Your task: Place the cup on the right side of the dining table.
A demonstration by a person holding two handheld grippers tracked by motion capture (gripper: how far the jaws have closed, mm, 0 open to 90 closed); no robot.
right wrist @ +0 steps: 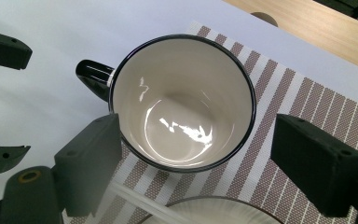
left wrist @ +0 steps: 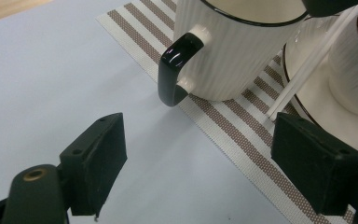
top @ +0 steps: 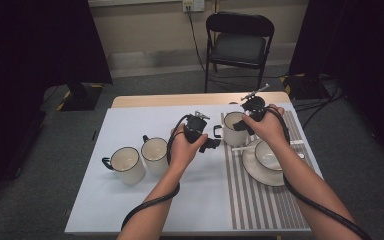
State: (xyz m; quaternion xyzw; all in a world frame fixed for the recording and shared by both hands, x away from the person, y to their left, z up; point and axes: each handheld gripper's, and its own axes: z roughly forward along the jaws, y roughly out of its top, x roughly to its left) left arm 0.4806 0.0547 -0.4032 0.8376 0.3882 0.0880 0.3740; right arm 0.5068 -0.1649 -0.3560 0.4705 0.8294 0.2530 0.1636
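Note:
A white ribbed mug [top: 231, 128] with a black rim and black handle [left wrist: 173, 71] stands at the near-left corner of the striped placemat [top: 260, 200]. My right gripper [top: 239, 125] hovers just above this mug [right wrist: 182, 102], open, one jaw on each side of the rim. To the mug's left my left gripper [top: 211, 144] is low over the white cloth. It is open [left wrist: 198, 140] and points at the handle from a short way off, empty. Right of the mug [left wrist: 233, 46], a plate [top: 252, 170] carries a white bowl [top: 268, 155].
Two more white mugs [top: 127, 164] [top: 155, 154] stand side by side on the white cloth [top: 145, 210] at the left. A thin white stick [left wrist: 307, 70] leans across the plate's rim. A black folding chair [top: 238, 45] is beyond the table's far edge.

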